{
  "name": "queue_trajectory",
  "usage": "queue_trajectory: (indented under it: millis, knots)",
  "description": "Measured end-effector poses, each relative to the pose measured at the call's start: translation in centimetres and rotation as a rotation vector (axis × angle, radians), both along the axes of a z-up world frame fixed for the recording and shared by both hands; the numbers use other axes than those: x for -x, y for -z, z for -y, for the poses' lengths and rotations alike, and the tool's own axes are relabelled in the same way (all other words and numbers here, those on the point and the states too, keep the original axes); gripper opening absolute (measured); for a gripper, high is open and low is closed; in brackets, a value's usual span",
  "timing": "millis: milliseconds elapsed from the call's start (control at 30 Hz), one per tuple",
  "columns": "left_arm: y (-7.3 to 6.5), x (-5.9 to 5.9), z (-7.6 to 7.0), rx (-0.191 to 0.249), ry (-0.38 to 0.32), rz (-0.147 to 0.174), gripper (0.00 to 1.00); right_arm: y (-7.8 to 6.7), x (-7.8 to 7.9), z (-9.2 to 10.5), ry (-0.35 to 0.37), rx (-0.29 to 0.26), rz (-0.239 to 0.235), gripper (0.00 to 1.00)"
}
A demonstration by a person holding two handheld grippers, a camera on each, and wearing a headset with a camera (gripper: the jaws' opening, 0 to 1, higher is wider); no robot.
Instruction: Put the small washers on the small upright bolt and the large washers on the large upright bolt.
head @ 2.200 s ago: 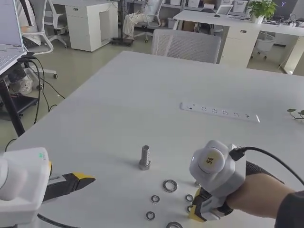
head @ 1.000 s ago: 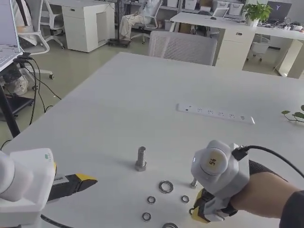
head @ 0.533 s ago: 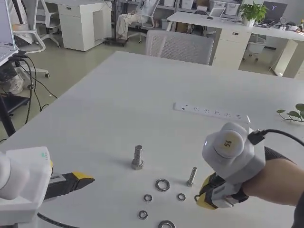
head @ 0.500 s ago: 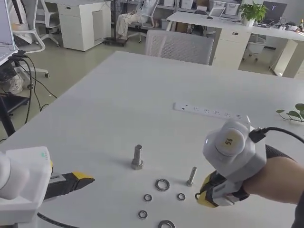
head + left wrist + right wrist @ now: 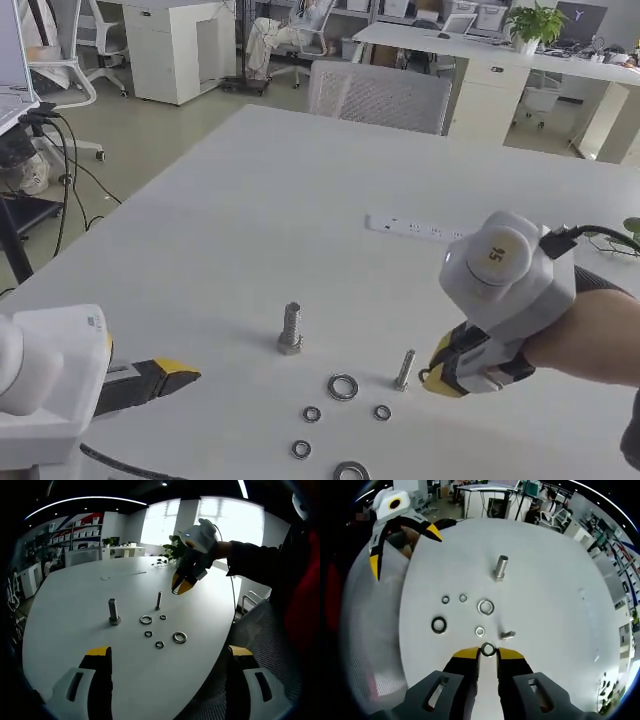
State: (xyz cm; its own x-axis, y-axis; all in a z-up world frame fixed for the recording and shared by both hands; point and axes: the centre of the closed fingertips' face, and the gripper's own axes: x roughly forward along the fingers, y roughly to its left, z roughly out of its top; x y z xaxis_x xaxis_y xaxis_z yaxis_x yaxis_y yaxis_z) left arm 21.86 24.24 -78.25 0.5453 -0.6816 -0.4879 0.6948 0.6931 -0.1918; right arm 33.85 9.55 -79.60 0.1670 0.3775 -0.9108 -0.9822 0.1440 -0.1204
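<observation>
The large bolt stands upright on the white table, and the small bolt stands to its right. My right gripper hovers just right of the small bolt. It is shut on a small washer, seen edge-held in the right gripper view above the small bolt. Loose on the table lie a large washer, three small washers, and another large washer at the near edge. My left gripper rests low at the left, open and empty.
A white power strip lies across the table beyond the bolts. An office chair stands at the far edge, with desks behind it. A plant leaf reaches in at the right edge.
My right gripper has lifted and moved right and away from the washers, uncovering the small bolt. The left gripper has stayed put; the head camera has shifted slightly.
</observation>
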Motion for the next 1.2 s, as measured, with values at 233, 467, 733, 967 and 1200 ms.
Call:
queue_trajectory:
  millis: [233, 467, 733, 967, 1200]
  knots:
    - [0.0, 0.0, -0.1, 0.001, -0.002, 0.000, 0.95, -0.7, -1.5, -0.6, -0.004, 0.001, 0.027, 0.14]
    - [0.0, -0.1, -0.2, 0.003, -0.009, 0.000, 0.95, -0.7, -2.6, -1.1, -0.012, 0.007, 0.031, 0.14]
    - [0.1, 0.0, -0.3, 0.005, -0.011, -0.006, 0.94, -0.2, -2.8, -1.5, -0.029, 0.026, 0.023, 0.14]
    - [0.1, -0.1, -0.5, 0.006, -0.016, -0.010, 0.94, 0.5, -2.8, -1.7, -0.047, 0.048, 0.007, 0.14]
    - [0.2, -0.2, -0.6, 0.008, -0.020, -0.015, 0.94, 1.1, -3.4, -1.6, -0.054, 0.059, -0.001, 0.14]
